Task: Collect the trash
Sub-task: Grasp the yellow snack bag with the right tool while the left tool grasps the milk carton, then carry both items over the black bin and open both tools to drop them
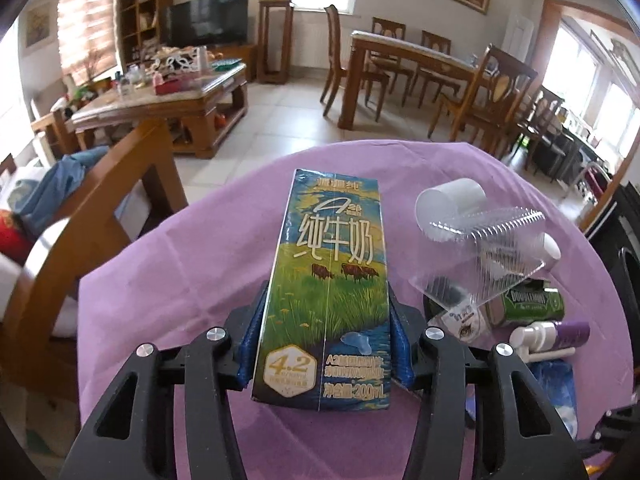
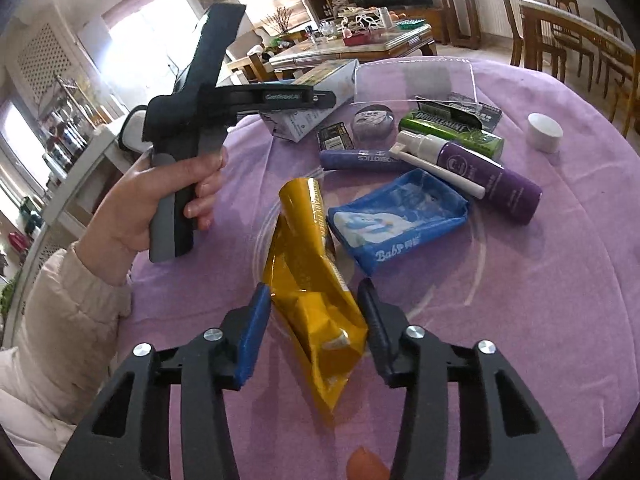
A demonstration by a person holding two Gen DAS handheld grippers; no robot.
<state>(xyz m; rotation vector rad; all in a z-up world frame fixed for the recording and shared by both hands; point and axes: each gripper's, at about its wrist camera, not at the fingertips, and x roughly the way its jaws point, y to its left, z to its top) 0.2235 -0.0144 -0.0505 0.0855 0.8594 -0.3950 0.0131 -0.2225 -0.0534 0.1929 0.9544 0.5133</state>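
Observation:
A blue-and-green milk carton [image 1: 328,280] lies on the purple tablecloth [image 1: 192,272], and my left gripper [image 1: 329,300] is shut on its lower half, blue pads [image 1: 252,344] pressed to both sides. In the right wrist view my right gripper [image 2: 314,292] is shut on a crumpled yellow wrapper [image 2: 308,264], which lies on the cloth with a pad against each edge. That same view shows a hand [image 2: 160,200] holding the left tool, with the carton [image 2: 320,80] at its far end.
More items lie around: a blue wipes pack [image 2: 396,220], a purple spray bottle [image 2: 480,176], a green Doublemint can [image 2: 452,132], a purple tube [image 2: 360,158], a white cap [image 2: 545,132], and a clear plastic tray [image 1: 480,256]. A wooden chair [image 1: 100,208] stands left of the table.

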